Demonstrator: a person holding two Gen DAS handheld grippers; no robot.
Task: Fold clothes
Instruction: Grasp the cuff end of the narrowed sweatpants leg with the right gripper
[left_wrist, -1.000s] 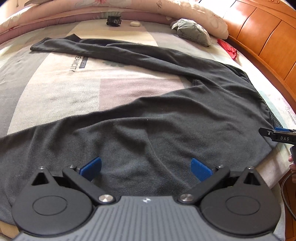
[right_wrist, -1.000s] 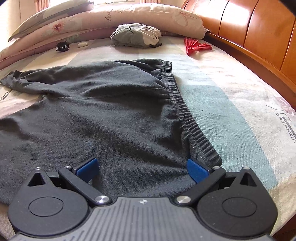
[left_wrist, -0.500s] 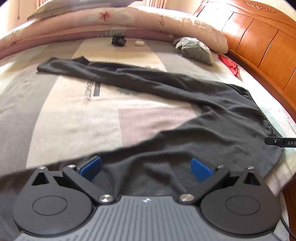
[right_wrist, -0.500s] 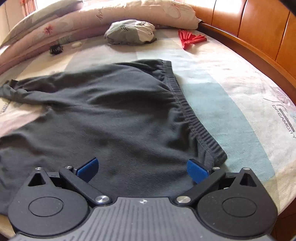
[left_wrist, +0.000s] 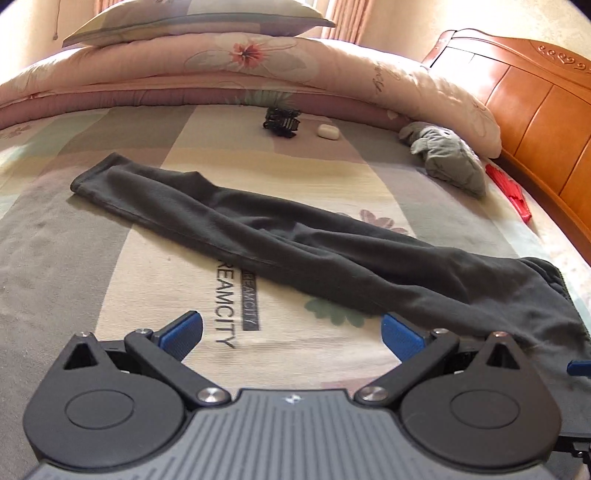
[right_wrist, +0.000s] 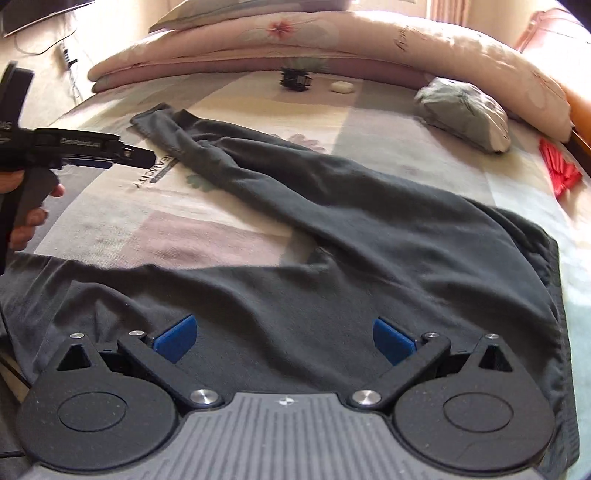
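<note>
Dark grey trousers lie spread on the bed. In the left wrist view, one leg runs diagonally from the far left to the waistband at the right. My left gripper is open over bare sheet, its right pad at the leg's near edge. My right gripper is open low over the trousers near the seat, nothing between its pads. The elastic waistband runs down the right side. The left gripper shows side-on at the far left, held by a hand.
A folded quilt with pillows lines the back of the bed. In front of it lie a black hair clip, a small white object and a grey cloth bundle. A red item lies by the wooden headboard.
My left gripper has moved forward off the near trouser leg to bare sheet. My right gripper has swung left from the waistband corner to the seat. Both stay open.
</note>
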